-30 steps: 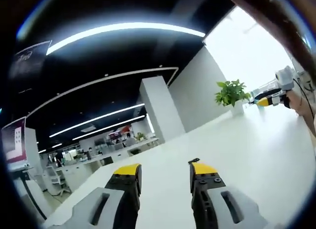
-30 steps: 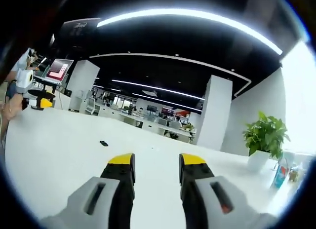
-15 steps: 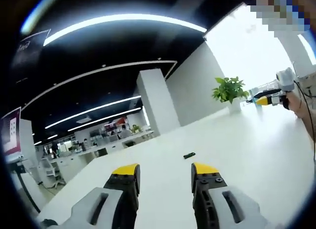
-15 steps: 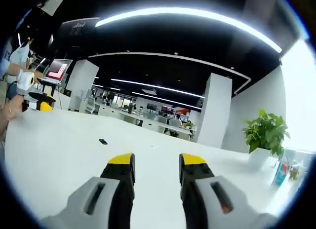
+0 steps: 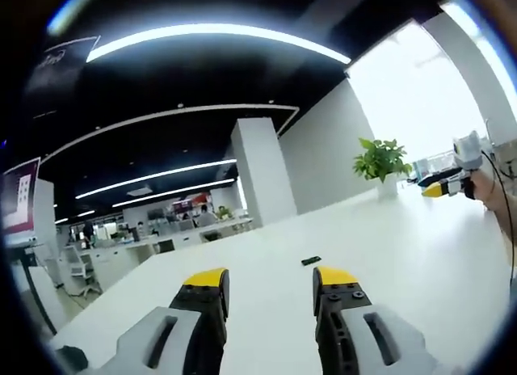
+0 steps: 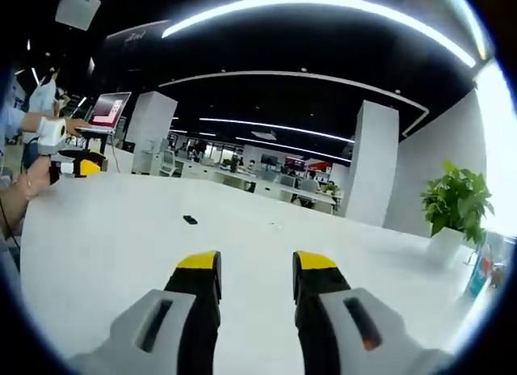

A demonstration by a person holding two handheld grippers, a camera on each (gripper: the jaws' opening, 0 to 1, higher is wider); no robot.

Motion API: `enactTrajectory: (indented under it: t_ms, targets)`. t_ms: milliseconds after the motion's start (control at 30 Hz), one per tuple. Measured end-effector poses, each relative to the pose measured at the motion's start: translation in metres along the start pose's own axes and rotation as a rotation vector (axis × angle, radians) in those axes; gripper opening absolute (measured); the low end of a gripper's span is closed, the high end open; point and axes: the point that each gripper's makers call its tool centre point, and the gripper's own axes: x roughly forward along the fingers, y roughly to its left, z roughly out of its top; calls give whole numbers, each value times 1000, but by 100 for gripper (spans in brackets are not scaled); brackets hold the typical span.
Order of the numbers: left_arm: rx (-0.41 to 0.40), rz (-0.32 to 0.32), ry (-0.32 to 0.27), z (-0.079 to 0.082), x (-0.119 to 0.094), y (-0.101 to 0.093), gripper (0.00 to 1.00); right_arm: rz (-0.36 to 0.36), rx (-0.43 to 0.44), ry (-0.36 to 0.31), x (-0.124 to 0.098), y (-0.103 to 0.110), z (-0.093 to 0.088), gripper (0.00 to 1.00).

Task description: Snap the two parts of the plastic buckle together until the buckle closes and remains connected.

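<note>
since a second ago both cameras have tipped a little, so the small dark buckle (image 5: 311, 261) now sits clear ahead of the left gripper (image 5: 270, 280), just beyond the tip of its right-hand finger, where before that finger partly covered it. in the right gripper view the buckle (image 6: 190, 220) lies further up the white worktop (image 6: 121, 246), ahead and slightly to the left of the right gripper (image 6: 256, 263). whether it is one piece or two is too small to tell. the left gripper's fingers (image 5: 206, 280) stand wide apart with nothing between them, hovering over the worktop (image 5: 404, 254). the right gripper's fingers (image 6: 315, 263) are equally spread and hold nothing. a potted plant (image 5: 381, 161) stands far off past the left gripper's right-hand finger.
</note>
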Motion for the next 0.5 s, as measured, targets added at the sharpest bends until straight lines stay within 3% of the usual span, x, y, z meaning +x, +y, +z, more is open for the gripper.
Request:
enactTrajectory:
  t_ms: [133,333,500]
  targets:
    - [1,-10,26,-5,3,-2,41,-28,-31,-27,-3,-3,6,35]
    - [6,6,17,-5,2,0,41,-25,-67,-12,-2,-2,4,35]
    - [8,21,12,-5,1,3,41,-93,-98,6,-5,-15,3,35]
